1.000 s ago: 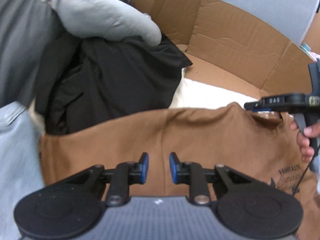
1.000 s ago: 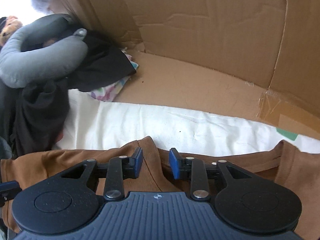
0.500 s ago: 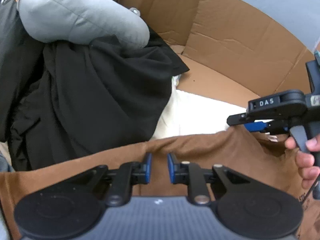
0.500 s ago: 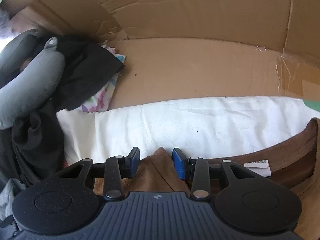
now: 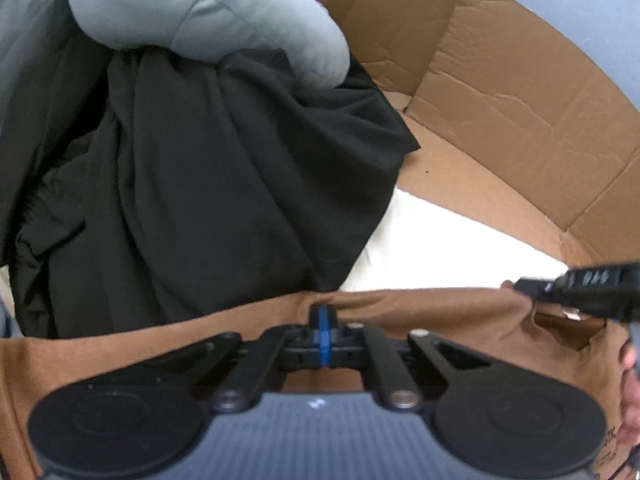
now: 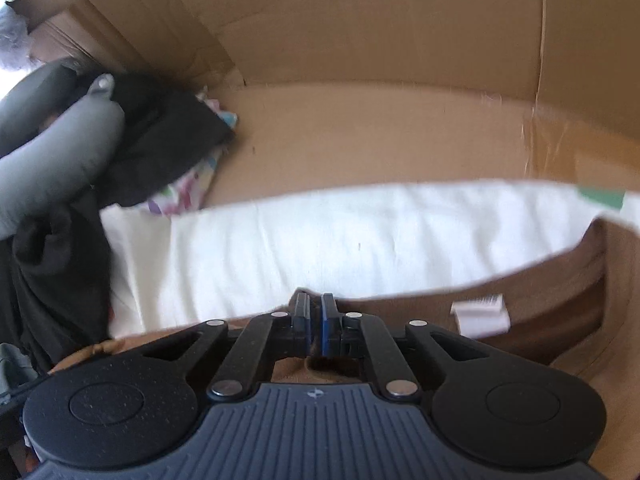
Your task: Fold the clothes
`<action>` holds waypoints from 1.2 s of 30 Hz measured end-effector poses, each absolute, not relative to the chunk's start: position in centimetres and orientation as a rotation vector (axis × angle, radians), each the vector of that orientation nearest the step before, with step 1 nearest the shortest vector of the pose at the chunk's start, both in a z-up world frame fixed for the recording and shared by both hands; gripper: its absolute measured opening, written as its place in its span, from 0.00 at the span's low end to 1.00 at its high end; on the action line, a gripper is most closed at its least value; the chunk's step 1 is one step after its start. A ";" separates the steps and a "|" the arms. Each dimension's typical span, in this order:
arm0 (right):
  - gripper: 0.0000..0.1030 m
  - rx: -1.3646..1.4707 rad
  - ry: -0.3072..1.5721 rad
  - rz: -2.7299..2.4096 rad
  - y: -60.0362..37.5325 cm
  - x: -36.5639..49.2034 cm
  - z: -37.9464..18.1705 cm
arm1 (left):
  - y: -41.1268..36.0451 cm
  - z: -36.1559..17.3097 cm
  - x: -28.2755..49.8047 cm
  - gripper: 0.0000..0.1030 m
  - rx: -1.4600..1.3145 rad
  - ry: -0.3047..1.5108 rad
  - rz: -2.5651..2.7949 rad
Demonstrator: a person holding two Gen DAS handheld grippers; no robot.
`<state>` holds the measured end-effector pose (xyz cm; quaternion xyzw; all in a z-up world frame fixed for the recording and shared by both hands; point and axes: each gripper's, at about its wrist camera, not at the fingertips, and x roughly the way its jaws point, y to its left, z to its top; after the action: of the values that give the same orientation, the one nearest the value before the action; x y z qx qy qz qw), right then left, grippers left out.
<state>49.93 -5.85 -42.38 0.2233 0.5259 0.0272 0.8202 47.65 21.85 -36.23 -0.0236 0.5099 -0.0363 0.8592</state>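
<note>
Blue pads of the left hand-held gripper were pinched together on the upper edge of the brown shirt, with a small ridge of cloth caught between them. The right hand-held gripper was likewise clamped on the same edge, further along and near the collar, whose white label lay just to its right. From the left wrist view the right tool reached in at the far right, a hand behind it. The shirt lay flat across the near foreground, over a white cloth. Beyond lay a cardboard box. To the left sat a black garment, a grey pillow resting on it.
</note>
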 end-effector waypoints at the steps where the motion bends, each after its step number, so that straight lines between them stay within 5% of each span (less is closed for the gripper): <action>1: 0.08 0.478 1.111 0.056 -6.0 49.8 -42.3 | 21.8 -36.2 47.6 0.03 -0.046 1.072 -0.075; 5: 0.29 0.470 1.063 0.027 -7.1 49.1 -40.7 | 21.1 -35.3 46.6 0.05 -0.013 1.071 -0.093; 24: 0.29 0.242 0.979 -0.120 -21.2 46.1 -36.3 | 11.1 -37.1 48.1 0.08 -0.021 1.036 -0.326; 36: 0.31 0.218 1.114 -0.174 -26.7 42.8 -41.1 | 10.6 -38.6 47.0 0.09 -0.012 1.095 -0.304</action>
<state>42.80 -26.70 -41.08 0.1033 0.5270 -0.0824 0.8396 46.96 10.60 -38.56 -0.0058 0.5183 -0.1440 0.8430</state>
